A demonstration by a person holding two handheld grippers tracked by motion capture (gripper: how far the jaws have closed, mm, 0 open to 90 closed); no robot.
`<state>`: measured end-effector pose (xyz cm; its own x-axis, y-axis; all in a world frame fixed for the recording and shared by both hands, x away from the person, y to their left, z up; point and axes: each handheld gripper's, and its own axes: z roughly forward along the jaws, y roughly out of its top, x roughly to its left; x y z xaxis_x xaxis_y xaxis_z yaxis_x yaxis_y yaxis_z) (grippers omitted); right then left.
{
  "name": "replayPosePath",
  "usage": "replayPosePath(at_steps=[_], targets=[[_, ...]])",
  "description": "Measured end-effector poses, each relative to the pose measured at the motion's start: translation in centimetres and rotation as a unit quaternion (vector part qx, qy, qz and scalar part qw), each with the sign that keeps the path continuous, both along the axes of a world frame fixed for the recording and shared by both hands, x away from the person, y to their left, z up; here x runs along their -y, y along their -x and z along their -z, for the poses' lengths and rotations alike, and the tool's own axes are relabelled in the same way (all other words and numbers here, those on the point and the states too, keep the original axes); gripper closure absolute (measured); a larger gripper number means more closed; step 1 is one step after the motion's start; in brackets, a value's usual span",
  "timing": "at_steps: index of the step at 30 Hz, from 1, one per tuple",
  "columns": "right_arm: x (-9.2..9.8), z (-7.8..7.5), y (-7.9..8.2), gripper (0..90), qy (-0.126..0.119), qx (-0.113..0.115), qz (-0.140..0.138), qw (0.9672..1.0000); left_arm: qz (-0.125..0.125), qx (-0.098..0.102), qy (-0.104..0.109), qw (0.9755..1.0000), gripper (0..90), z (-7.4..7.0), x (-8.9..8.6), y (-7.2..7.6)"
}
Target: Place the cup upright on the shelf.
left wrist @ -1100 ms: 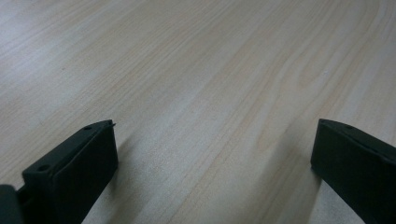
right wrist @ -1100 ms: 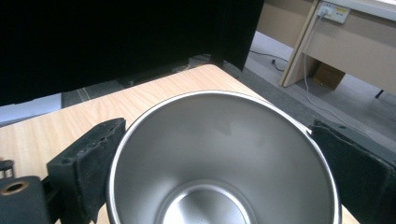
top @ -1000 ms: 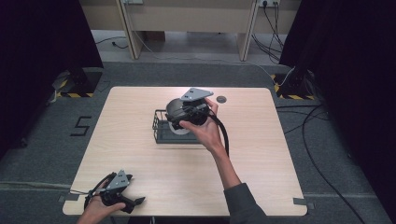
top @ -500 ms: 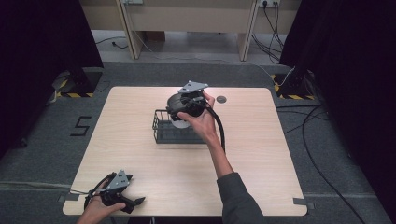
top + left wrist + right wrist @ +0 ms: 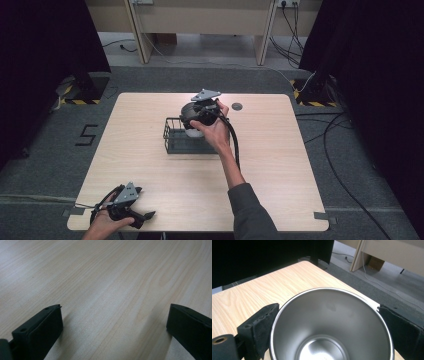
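Steel cup (image 5: 331,325) sat between my right gripper's (image 5: 329,322) jaws, both pads pressed against its outer wall, mouth facing the camera. From the high view the cup hung above the far end of the black wire basket (image 5: 176,140) at mid-table; its shiny interior showed in the right gripper view. My left gripper (image 5: 112,327) rested spread wide, holding nothing, over bare wood at the table's (image 5: 280,165) near left corner. A small dark disc (image 5: 237,106) lay beyond the basket.
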<state>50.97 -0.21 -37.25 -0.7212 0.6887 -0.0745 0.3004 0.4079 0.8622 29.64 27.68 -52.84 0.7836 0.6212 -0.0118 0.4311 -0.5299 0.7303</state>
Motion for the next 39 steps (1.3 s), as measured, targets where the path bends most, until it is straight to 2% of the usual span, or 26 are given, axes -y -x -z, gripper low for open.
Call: replayPosePath(at_steps=[17,23,26,29,39], targets=[[-0.3,2.1,-0.7,6.4,0.007,-0.034,0.033,0.9989,0.0,0.0,0.0,1.0,0.0,0.0,0.0,0.0],[-0.4,2.7,-0.8,6.3,0.014,-0.037,0.03,0.9988,0.001,0.0,0.0,1.0,0.0,0.0,0.0,0.0],[-0.4,3.1,-0.8,6.2,0.031,-0.045,0.018,0.9983,0.001,0.0,0.0,1.0,0.0,0.0,0.0,0.0],[-0.1,3.3,-0.8,6.1,0.019,-0.045,0.02,0.9986,0.001,0.0,0.0,1.0,0.0,0.0,0.0,0.0],[-0.3,3.2,-0.7,5.7,0.028,-0.039,0.024,0.9986,0.001,0.0,0.0,1.0,0.0,0.0,0.0,0.0]])
